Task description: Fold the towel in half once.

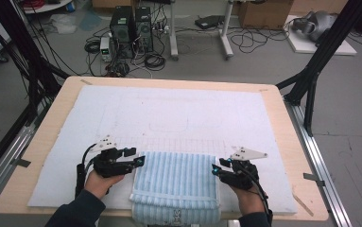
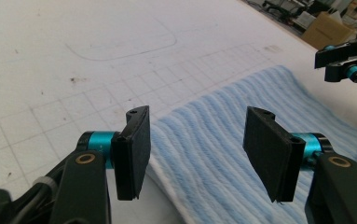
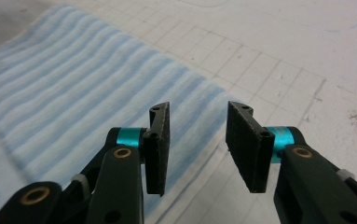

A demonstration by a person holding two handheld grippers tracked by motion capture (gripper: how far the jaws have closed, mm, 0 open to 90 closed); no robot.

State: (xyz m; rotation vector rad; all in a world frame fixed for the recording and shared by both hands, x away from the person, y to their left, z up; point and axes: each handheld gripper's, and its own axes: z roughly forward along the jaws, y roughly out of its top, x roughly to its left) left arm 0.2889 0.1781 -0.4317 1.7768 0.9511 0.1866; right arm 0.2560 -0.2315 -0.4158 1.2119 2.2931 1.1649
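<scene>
A: Status on the claws?

B: Left claw point(image 2: 192, 154) is spread, nothing between the pads. It sits at the far-left corner of the blue-and-white striped towel point(image 1: 176, 182); through the gap you see towel pile, not pinched. Right claw point(image 3: 197, 147) is also spread, narrower gap, empty, at the far-right corner of the same towel.

A: So nobody is holding cloth?

B: Correct. In the high view the left claw point(image 1: 130, 158) and right claw point(image 1: 220, 168) flank the far edge, each just beside a corner, pads off the fabric.

A: Towel position?

B: Flat on the white gridded mat point(image 1: 178, 118), near edge of the desk point(image 1: 287, 137), centred between the hands. Looks folded: a doubled layer with a white hem band near the front, and the front part hangs over the desk edge. Far edge lies straight, corners roughly square.

A: How far along?

B: My read: one fold is laid and released. Surface looks smooth, no big wrinkles visible.

A: Remaining?

B: Probably another fold, or smoothing, if a smaller stack is wanted. Can't tell from here how many layers are in it. The overhang at the front likely needs dealing with too.
</scene>
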